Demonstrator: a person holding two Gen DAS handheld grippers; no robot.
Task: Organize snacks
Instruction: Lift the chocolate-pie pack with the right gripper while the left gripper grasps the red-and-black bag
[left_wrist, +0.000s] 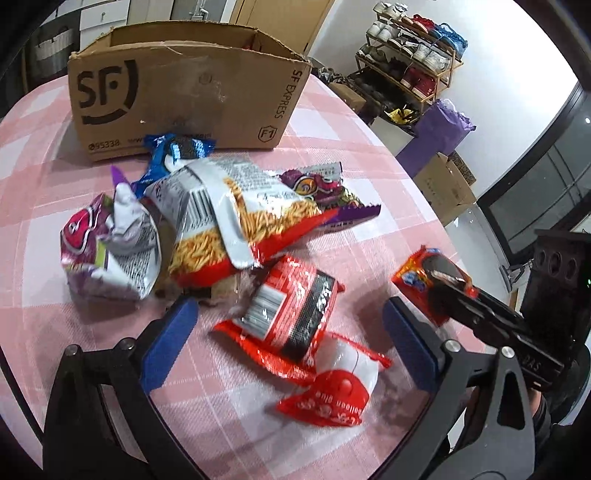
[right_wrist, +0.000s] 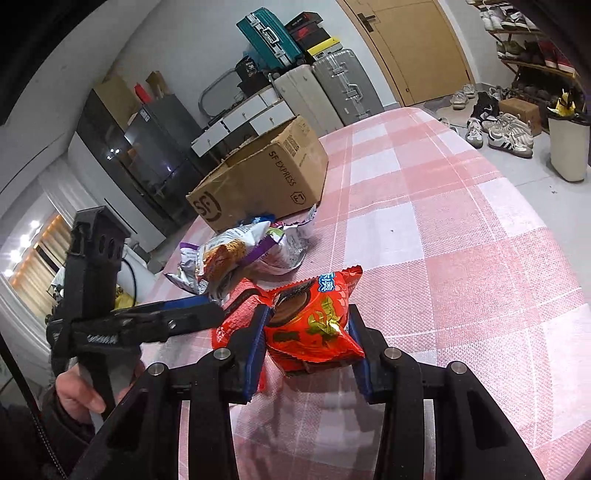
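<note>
Several snack packs lie in a pile on the pink checked table (left_wrist: 332, 122). My left gripper (left_wrist: 291, 332) is open, its blue pads either side of a red and black snack pack (left_wrist: 288, 310) with a red and white pack (left_wrist: 332, 391) below it. My right gripper (right_wrist: 308, 332) is shut on a red cookie pack (right_wrist: 314, 325), held just above the table; it also shows in the left wrist view (left_wrist: 432, 280). An open SF Express cardboard box (left_wrist: 177, 99) stands behind the pile. A noodle snack bag (left_wrist: 229, 218), a purple bag (left_wrist: 107, 251) and a blue cookie pack (left_wrist: 173, 151) lie in front of it.
The box also shows in the right wrist view (right_wrist: 266, 177), with the table's checked cloth (right_wrist: 461, 240) stretching right of it. Suitcases (right_wrist: 332, 88), a shoe rack (left_wrist: 410, 62), a white bin (right_wrist: 569, 147) and floor boxes (left_wrist: 443, 188) surround the table.
</note>
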